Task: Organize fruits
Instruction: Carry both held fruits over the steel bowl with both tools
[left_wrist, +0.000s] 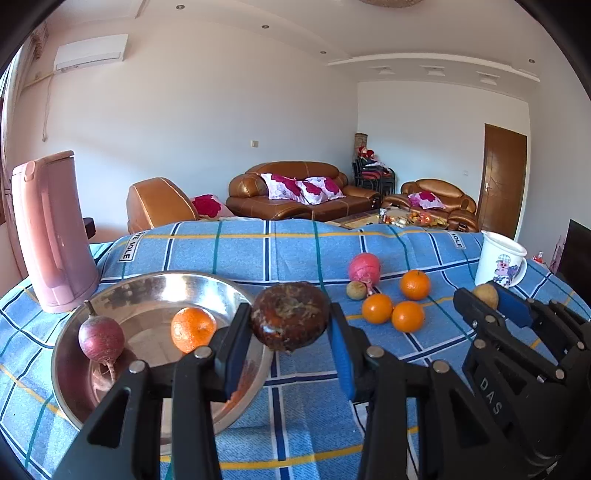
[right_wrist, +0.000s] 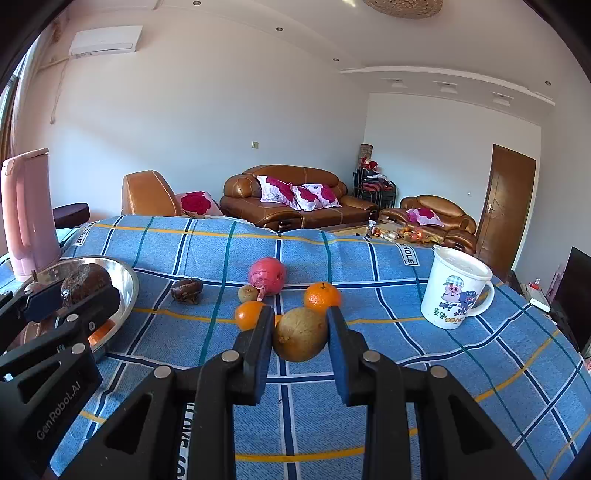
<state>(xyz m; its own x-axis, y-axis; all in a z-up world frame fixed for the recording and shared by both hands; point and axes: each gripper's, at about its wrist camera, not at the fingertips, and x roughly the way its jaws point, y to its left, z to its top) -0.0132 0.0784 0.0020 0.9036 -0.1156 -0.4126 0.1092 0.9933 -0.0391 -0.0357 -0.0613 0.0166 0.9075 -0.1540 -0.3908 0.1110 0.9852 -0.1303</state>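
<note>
Left wrist view: a dark brown fruit (left_wrist: 290, 315) is held between the pads of the left tongs (left_wrist: 290, 332), above the near rim of the steel bowl (left_wrist: 74, 369). In the bowl an orange (left_wrist: 192, 329) and a purple radish (left_wrist: 101, 339) are seen. In the right wrist view a yellow-brown fruit (right_wrist: 300, 334) is clamped by the right tongs (right_wrist: 300, 339) over the blue checked cloth (right_wrist: 406, 369) of the bench. Behind it a pink fruit (right_wrist: 267, 276), two oranges (right_wrist: 322, 297) and a small brown fruit (right_wrist: 187, 290) are lying on the cloth. A white mug (right_wrist: 456, 291) is standing at the right.
</note>
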